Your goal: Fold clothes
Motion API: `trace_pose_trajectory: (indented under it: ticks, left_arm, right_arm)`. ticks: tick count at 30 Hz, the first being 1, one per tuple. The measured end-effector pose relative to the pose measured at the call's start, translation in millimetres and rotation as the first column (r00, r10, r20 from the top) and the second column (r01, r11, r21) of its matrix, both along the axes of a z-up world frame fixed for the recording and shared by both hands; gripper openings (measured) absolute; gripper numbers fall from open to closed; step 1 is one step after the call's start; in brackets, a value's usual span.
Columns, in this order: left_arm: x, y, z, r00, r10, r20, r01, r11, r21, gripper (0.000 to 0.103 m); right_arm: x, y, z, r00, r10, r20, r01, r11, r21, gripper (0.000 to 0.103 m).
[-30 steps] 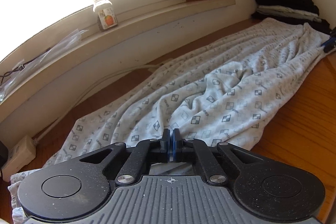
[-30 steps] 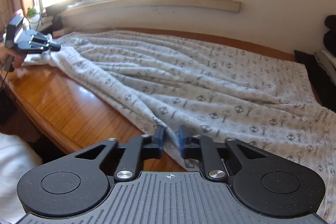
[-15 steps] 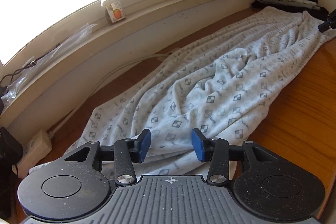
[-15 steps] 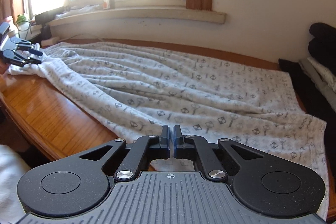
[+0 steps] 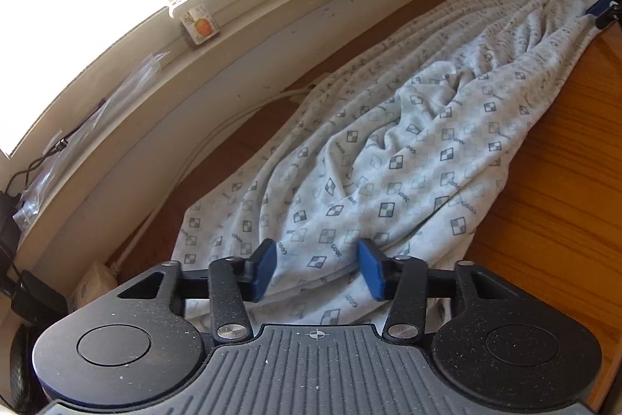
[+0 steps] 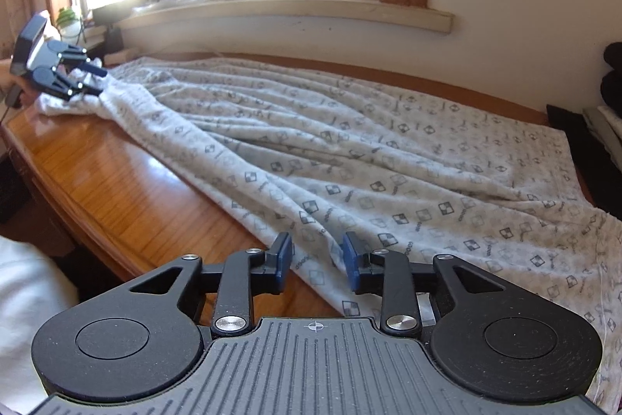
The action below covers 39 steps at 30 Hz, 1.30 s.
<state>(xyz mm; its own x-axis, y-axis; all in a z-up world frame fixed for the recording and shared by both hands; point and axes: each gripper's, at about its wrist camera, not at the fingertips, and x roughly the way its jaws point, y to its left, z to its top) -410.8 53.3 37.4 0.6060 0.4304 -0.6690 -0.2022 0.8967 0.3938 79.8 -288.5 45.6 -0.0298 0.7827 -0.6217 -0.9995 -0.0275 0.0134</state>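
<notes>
Left gripper (image 5: 317, 269): released, pads astride a bunched end of the patterned cloth (image 5: 408, 158).
Right gripper (image 6: 317, 261): released over the opposite end.
Cloth: stretched, rumpled, along the wooden table (image 6: 116, 189).
Advice: pinch true corners, both layers, before lifting.

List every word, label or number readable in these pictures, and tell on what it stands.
"GOOD", or close to it: small repeated print on the patterned cloth, between its checkered squares; the letters are not sharp.
Label on the small bottle on the windowsill: an orange picture, its text too small to read.
Nothing else is readable.
</notes>
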Motion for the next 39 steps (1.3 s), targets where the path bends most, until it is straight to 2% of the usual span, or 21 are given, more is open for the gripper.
trace_pose_trajectory:
  ticks: [2,3,5,6,7,11,18,20,23,25,26,27,28,30,33,35,37,39]
  left_arm:
    - [2,1,-1,1.000,0.001,0.001,-0.001,1.000,0.004,0.040]
    - [2,2,-1,1.000,0.000,0.005,0.000,1.000,-0.005,0.030]
    - [1,4,0,1.000,0.006,0.028,-0.006,1.000,-0.019,0.018]
    - [1,5,1,0.999,0.008,0.036,-0.007,1.000,-0.026,0.012]
    - [-1,4,1,0.999,0.006,0.044,-0.005,1.000,-0.022,0.007]
    - [-6,2,4,0.996,0.005,0.084,-0.006,1.000,0.012,0.000]
    - [-14,14,23,0.978,0.067,0.199,-0.066,0.998,-0.009,0.000]
    - [-13,17,27,0.972,0.083,0.222,-0.088,0.996,0.015,0.000]
    - [-11,22,33,0.968,0.098,0.231,-0.104,0.994,0.013,0.000]
    - [-11,22,33,0.981,0.054,0.186,-0.051,0.999,-0.017,0.002]
    - [-13,16,30,0.986,0.027,0.163,-0.028,1.000,0.005,0.008]
    - [-14,11,27,0.991,0.017,0.134,-0.019,1.000,0.013,0.020]
    - [-15,7,24,0.994,0.003,0.109,-0.005,1.000,0.019,0.026]
    - [-19,0,19,0.997,-0.029,0.071,0.027,0.999,0.029,0.045]
    - [-20,-8,10,0.998,-0.070,0.004,0.070,0.996,0.059,0.049]
    - [-18,-7,5,0.998,-0.055,-0.011,0.056,0.995,0.088,0.049]
    - [-13,-2,2,0.999,-0.045,-0.017,0.047,0.995,0.085,0.047]
    - [-7,-1,-4,0.997,-0.061,-0.046,0.065,0.993,0.098,0.041]
  right_arm:
    - [-1,2,-2,1.000,-0.002,0.005,0.002,1.000,-0.014,0.031]
    - [1,1,-2,1.000,-0.006,-0.001,0.006,1.000,-0.012,0.030]
    - [3,1,-3,1.000,-0.012,-0.006,0.012,1.000,-0.007,0.018]
    - [3,1,-3,1.000,-0.014,-0.005,0.014,1.000,-0.005,0.008]
    - [3,0,-2,1.000,-0.017,0.003,0.017,1.000,0.002,0.003]
    - [-2,-8,6,0.997,-0.037,0.067,0.032,0.996,0.084,0.002]
    - [0,-11,32,0.989,-0.097,0.113,0.073,0.977,0.202,0.002]
    - [1,-5,39,0.985,-0.107,0.136,0.077,0.974,0.215,0.002]
    - [4,9,48,0.982,-0.111,0.153,0.076,0.973,0.218,0.002]
    - [4,18,49,0.981,-0.106,0.162,0.070,0.975,0.213,0.002]
    - [3,21,47,0.982,-0.097,0.163,0.064,0.978,0.200,0.002]
    - [2,23,45,0.980,-0.095,0.176,0.060,0.979,0.193,0.002]
    - [0,23,42,0.980,-0.095,0.175,0.061,0.980,0.188,0.002]
    - [-2,23,36,0.980,-0.094,0.175,0.063,0.982,0.177,0.002]
    - [-2,21,32,0.982,-0.100,0.158,0.072,0.982,0.175,0.002]
    - [-1,20,30,0.984,-0.100,0.147,0.074,0.982,0.173,0.002]
    - [-2,20,30,0.984,-0.101,0.146,0.076,0.982,0.173,0.002]
    - [-3,19,31,0.984,-0.103,0.146,0.077,0.981,0.177,0.002]
